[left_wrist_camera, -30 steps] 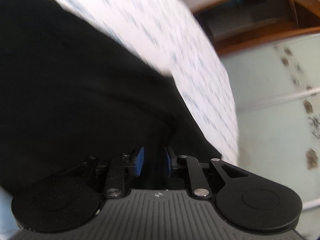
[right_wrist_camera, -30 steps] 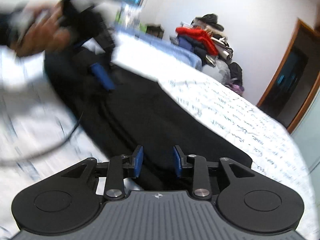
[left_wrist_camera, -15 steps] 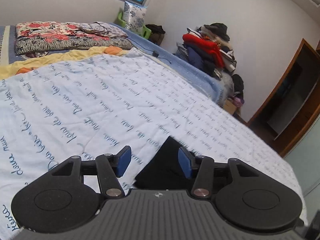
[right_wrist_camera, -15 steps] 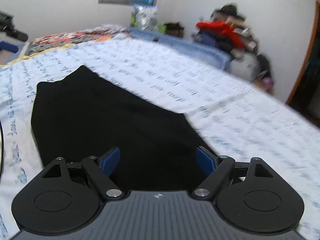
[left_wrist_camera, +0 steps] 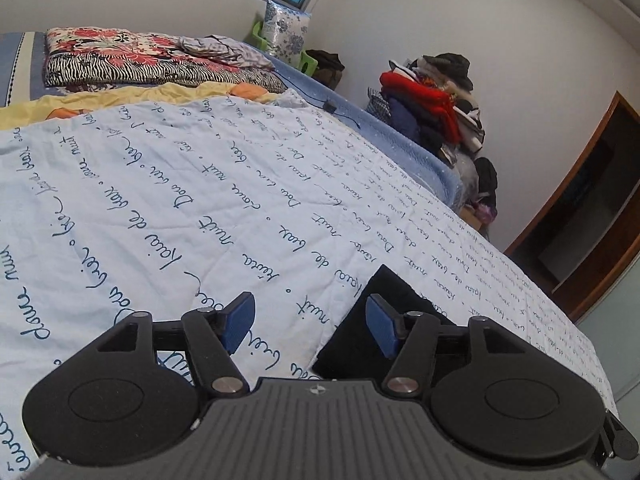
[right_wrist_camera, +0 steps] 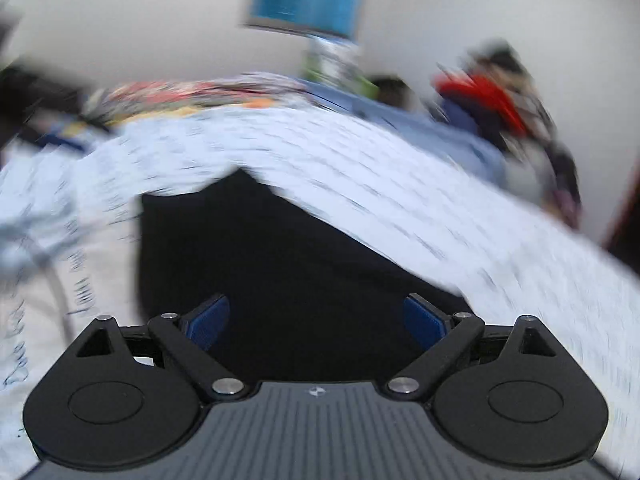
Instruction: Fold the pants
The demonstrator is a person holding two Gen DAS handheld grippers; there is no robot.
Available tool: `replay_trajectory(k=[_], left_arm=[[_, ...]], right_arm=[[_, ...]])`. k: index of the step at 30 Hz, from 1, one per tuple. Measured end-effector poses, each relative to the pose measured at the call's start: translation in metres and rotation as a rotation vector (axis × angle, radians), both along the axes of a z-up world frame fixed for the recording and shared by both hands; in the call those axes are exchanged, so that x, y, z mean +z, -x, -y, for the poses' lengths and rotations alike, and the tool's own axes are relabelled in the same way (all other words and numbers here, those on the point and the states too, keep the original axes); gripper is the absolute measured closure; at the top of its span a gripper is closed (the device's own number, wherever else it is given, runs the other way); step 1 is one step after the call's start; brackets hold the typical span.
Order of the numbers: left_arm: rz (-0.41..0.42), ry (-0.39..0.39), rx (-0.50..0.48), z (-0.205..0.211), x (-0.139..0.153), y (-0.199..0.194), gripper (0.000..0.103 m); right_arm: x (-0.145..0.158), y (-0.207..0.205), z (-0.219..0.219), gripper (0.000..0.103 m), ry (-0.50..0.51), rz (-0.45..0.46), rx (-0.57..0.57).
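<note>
- The black pants lie flat on the bed, on a pale blue sheet printed with dark handwriting.
- In the right wrist view the pants fill the middle of the picture, spreading from just ahead of the right gripper up to a peaked edge further along the bed; the whole view is blurred.
- The right gripper's fingers are spread wide and opening, with nothing pinched between them; the pants lie below and beyond the blue pads.
- In the left wrist view only a corner of the pants shows, low and right of centre, lying on the sheet.
- The left gripper has its fingers apart and opening, gripping nothing. The left pad sits over bare sheet, the right pad over the corner of the pants; whether it touches the cloth cannot be told.
- At the head of the bed lie a red floral blanket and a yellow cover.
- A heap of clothes, some red, stands against the far wall, beside a wooden door frame.
</note>
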State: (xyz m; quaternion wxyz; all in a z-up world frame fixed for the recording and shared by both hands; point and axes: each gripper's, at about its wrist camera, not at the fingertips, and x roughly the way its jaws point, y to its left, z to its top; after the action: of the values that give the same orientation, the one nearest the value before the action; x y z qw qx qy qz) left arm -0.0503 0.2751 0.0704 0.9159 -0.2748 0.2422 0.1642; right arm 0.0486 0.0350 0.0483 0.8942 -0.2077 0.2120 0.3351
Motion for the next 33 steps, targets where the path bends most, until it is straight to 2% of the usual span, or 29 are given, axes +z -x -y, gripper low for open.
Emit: replay_trajectory(k=[2, 4, 7, 10, 13, 17, 24, 25, 26, 28, 29, 31, 33], left_arm=[[-0.006, -0.008, 0.009, -0.002, -0.013, 0.000, 0.039], [-0.014, -0.007, 0.027, -0.004, -0.027, 0.002, 0.039], [-0.021, 0.003, 0.045, -0.007, -0.047, 0.006, 0.039], [-0.050, -0.005, 0.040, -0.006, -0.066, 0.008, 0.039], [-0.021, -0.040, 0.032, -0.001, -0.070, 0.013, 0.034], [0.011, 0.011, 0.029, -0.008, -0.072, 0.015, 0.030], [0.046, 0.045, 0.009, -0.013, -0.074, 0.017, 0.024], [0.050, 0.050, 0.007, -0.013, -0.074, 0.018, 0.022], [0.054, 0.054, 0.004, -0.014, -0.074, 0.018, 0.022], [0.060, 0.061, -0.005, -0.014, -0.075, 0.017, 0.018], [0.061, 0.063, -0.008, -0.014, -0.075, 0.016, 0.017], [0.063, 0.064, -0.012, -0.014, -0.075, 0.016, 0.016], [0.062, 0.063, -0.012, -0.014, -0.075, 0.016, 0.016]], right_arm=[[-0.012, 0.020, -0.033, 0.008, 0.101, 0.068, 0.091], [-0.026, 0.032, -0.060, 0.008, 0.178, 0.095, 0.161], [-0.041, 0.042, -0.086, 0.008, 0.244, 0.120, 0.219], [-0.045, 0.042, -0.099, 0.008, 0.264, 0.165, 0.232], [-0.045, 0.032, -0.112, 0.008, 0.278, 0.183, 0.217], [-0.051, 0.018, -0.136, 0.008, 0.310, 0.224, 0.204], [-0.057, 0.014, -0.169, 0.010, 0.383, 0.336, 0.274], [-0.057, 0.013, -0.171, 0.024, 0.391, 0.326, 0.290], [-0.056, 0.012, -0.173, 0.051, 0.399, 0.302, 0.308], [-0.059, 0.014, -0.179, 0.077, 0.433, 0.276, 0.325], [-0.062, 0.017, -0.180, 0.081, 0.441, 0.274, 0.336], [-0.064, 0.019, -0.180, 0.081, 0.429, 0.279, 0.323], [-0.059, 0.015, -0.177, 0.081, 0.374, 0.236, 0.302]])
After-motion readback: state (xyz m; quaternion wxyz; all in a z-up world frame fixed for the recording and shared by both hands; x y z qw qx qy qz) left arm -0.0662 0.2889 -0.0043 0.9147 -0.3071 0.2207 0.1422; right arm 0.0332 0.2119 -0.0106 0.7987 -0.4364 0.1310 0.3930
